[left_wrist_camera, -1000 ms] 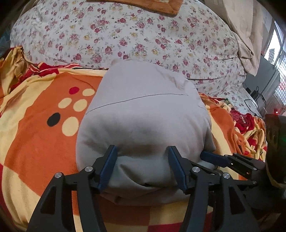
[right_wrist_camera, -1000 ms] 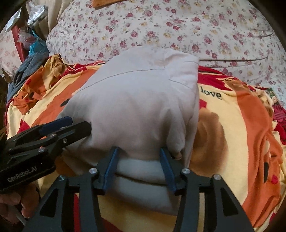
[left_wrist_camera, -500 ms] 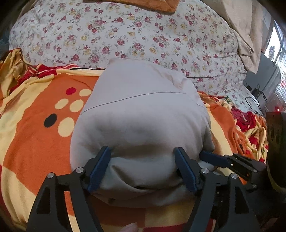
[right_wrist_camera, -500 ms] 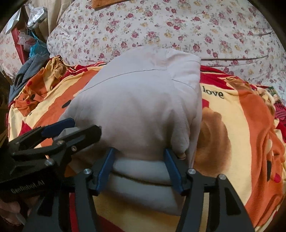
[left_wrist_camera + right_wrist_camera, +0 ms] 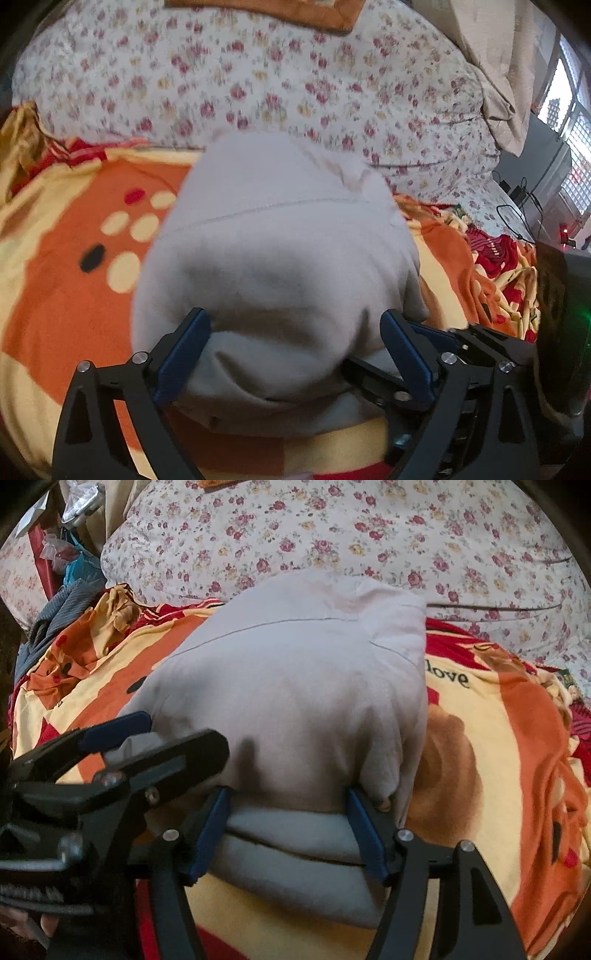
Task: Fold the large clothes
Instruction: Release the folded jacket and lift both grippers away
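Observation:
A light grey garment (image 5: pixel 280 258) lies folded into a thick bundle on an orange and yellow blanket (image 5: pixel 66 266); it also shows in the right wrist view (image 5: pixel 295 701). My left gripper (image 5: pixel 295 354) is open, its blue-padded jaws wide apart around the bundle's near edge. My right gripper (image 5: pixel 291 830) is open too, jaws spread around the stacked near edge of the garment. Each gripper shows at the side of the other's view.
A floral quilt (image 5: pixel 258 74) is piled behind the garment. Loose clothes (image 5: pixel 66 602) lie at the far left of the right wrist view. A window (image 5: pixel 569 122) and cables are at the far right.
Both grippers have opened wider around the garment's near edge. The left gripper has moved closer to the right one.

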{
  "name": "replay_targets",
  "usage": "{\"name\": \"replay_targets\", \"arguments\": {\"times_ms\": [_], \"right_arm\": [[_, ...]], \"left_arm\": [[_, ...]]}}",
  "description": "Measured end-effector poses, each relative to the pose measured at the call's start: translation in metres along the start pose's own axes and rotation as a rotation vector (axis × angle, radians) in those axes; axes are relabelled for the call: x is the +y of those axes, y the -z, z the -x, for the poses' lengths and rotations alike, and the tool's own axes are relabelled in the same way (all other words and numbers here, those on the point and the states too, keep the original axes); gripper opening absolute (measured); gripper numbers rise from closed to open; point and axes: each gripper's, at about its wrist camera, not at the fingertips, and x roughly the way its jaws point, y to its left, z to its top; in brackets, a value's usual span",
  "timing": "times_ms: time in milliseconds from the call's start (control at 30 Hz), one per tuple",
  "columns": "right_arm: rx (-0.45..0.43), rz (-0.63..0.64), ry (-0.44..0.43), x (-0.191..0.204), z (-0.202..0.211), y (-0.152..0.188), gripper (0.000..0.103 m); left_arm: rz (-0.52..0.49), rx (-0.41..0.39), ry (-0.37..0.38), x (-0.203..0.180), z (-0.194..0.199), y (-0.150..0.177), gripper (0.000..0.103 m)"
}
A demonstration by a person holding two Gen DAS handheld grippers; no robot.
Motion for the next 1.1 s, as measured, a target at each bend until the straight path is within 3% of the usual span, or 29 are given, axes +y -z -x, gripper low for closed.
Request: {"name": "replay_targets", "arguments": {"times_ms": [133,200,300,500,567,1100], "right_arm": [[-0.112,-0.043,0.067,0.003,0.050,0.013,0.068],[-0.178,-0.099,0.176,0.002,0.076,0.027,0.070],[-0.213,-0.203,0.285,-0.007,0.097,0.044,0.070],[-0.257,-0.267,0.276,-0.011,0.111,0.053,0.070],[-0.273,-0.256,0.284,-0.007,0.114,0.052,0.070],[-0.302,-0.218,0.289,-0.001,0.119,0.053,0.070]], "left_arm": [[0.009,-0.078,-0.062,0.010,0.044,-0.011,0.089],[-0.006,-0.100,-0.143,0.015,0.067,-0.017,0.089],[-0.032,-0.109,-0.163,0.019,0.096,-0.017,0.089],[-0.163,-0.154,-0.128,0.020,0.111,0.012,0.089],[-0.154,-0.096,-0.121,0.020,0.102,0.016,0.089],[-0.111,-0.129,-0.113,0.021,0.103,0.017,0.089]]}}
